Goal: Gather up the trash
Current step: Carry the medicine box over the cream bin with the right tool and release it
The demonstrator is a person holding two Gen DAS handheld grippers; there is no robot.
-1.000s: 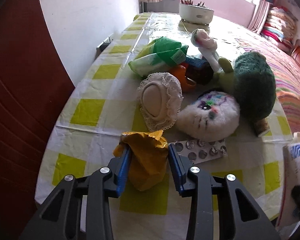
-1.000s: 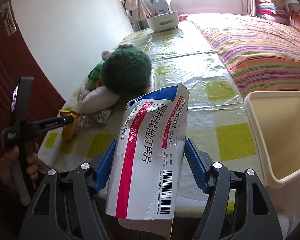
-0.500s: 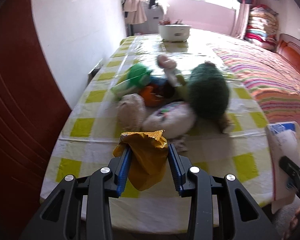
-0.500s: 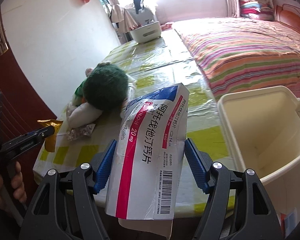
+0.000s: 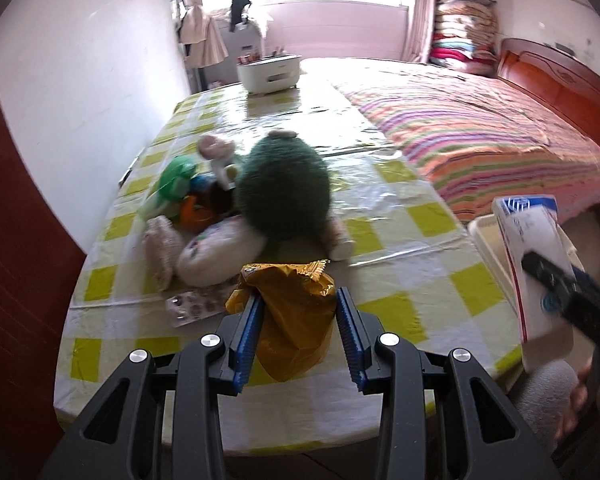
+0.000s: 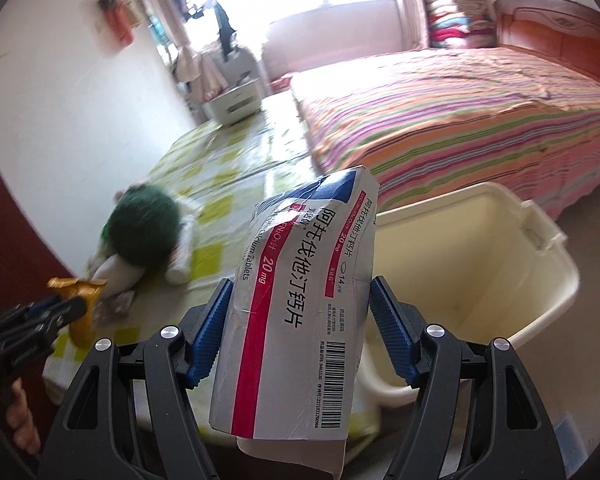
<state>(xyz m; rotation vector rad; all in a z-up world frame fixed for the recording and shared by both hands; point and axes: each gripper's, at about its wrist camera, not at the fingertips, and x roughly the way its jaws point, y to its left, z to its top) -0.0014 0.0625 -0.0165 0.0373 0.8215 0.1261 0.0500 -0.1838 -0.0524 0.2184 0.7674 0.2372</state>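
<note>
Left gripper (image 5: 297, 312) pinches a crumpled yellow snack wrapper (image 5: 295, 320) above the table's (image 5: 400, 308) near edge. Right gripper (image 6: 300, 312) clamps a flattened medicine box (image 6: 300, 304) just beside the cream bin's (image 6: 540, 280) near rim.

I am in a home bedroom. A bed (image 5: 480, 136) with a striped cover fills the right of the frame, its carved wooden headboard (image 5: 560, 68) at upper right beside folded quilts (image 5: 464, 28). Clothes (image 5: 199, 40) hang by the bright window at top. My bench (image 5: 400, 216), in a yellow-checked cloth, carries plush toys (image 5: 279, 192).
</note>
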